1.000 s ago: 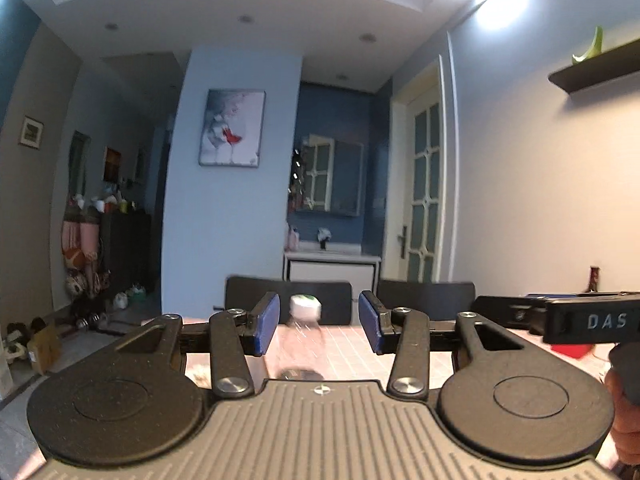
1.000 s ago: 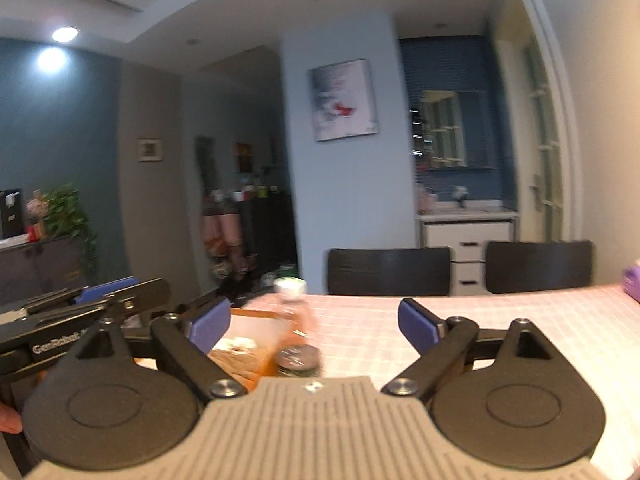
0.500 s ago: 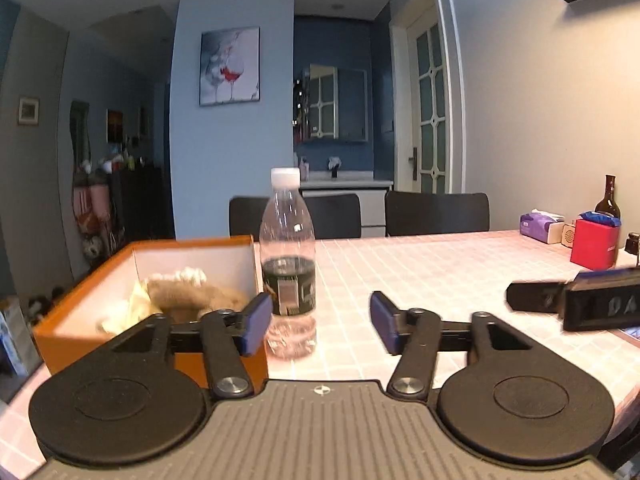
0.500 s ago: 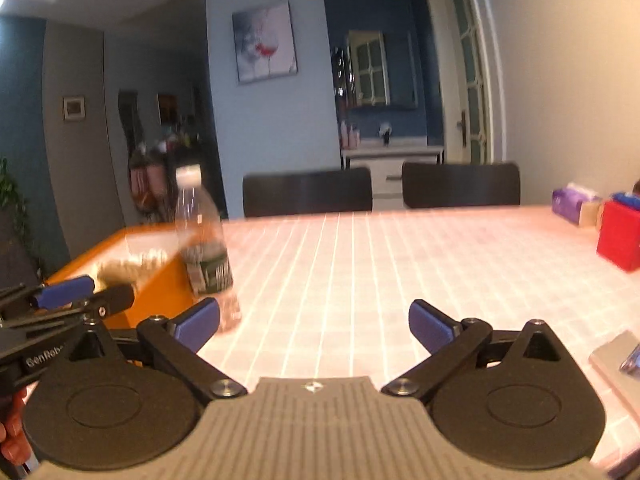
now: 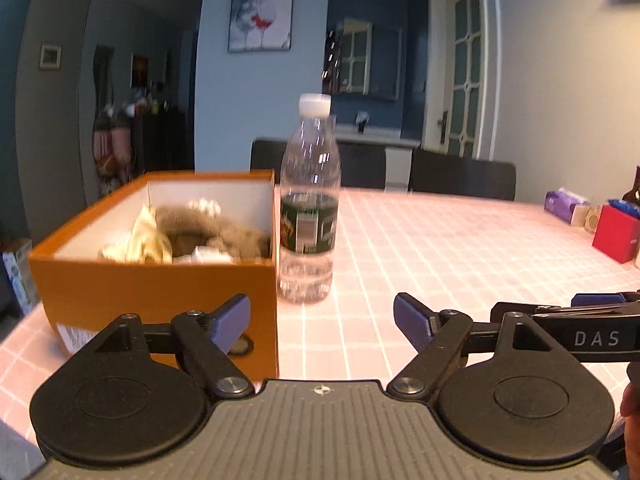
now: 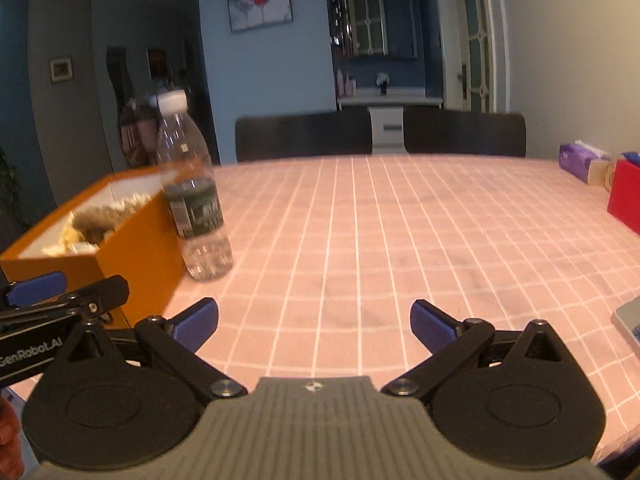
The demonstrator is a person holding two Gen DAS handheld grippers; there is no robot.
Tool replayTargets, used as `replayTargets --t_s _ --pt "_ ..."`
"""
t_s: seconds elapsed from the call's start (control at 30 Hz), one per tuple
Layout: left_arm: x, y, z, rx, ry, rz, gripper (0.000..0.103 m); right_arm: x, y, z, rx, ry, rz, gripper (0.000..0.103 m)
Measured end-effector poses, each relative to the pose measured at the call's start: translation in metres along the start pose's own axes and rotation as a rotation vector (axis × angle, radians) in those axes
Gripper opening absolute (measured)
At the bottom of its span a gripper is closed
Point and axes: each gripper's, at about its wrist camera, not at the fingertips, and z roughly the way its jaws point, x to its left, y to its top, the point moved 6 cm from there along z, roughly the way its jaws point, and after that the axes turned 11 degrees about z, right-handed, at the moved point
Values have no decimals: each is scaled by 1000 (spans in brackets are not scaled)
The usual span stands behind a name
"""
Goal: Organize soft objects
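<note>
While both tools are hanging low over the near edge of the pink checked tablecloth (image 6: 360, 220), I am holding my left gripper (image 5: 322, 322) with its jaws spread wide; they have just been opening, and nothing is sitting between the blue pads (image 5: 230, 322), which are touching nothing. Going from the left of that view, the orange box (image 5: 160, 292) is standing at the near left of the table, just beyond my left finger. The soft things (image 5: 180, 234) are lying inside it: a yellowish crumpled piece, a grey-brown furry one and some white bits. Their exact kinds are blurring out for me. Just right of the box, very close to its wall, a clear plastic water bottle (image 5: 307, 208) is standing upright with a white cap and a dark green label; the label's print is too blurred for me to read. Further right, my other tool is showing side-on with the white letters "DAS" on its body.

My right gripper (image 6: 314, 326) is likewise standing wide apart, its jaws having just been opening, holding nothing and hovering over bare cloth. At the left edge of that view my left tool is reading "GenRobot.AI". At the far right a purple tissue pack (image 6: 582, 162) and a red box (image 6: 626, 200) are sitting, well apart from the bottle.
</note>
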Motion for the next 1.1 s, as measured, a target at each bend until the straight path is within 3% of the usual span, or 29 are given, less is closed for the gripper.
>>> replayTargets --t_s 0.23,1.1 --pt "-5 -7 3 52 9 6 95 -8 -8 13 70 -17 42 100" --pt "-15 -4 5 74 1 27 95 -8 -9 10 55 -34 9 100"
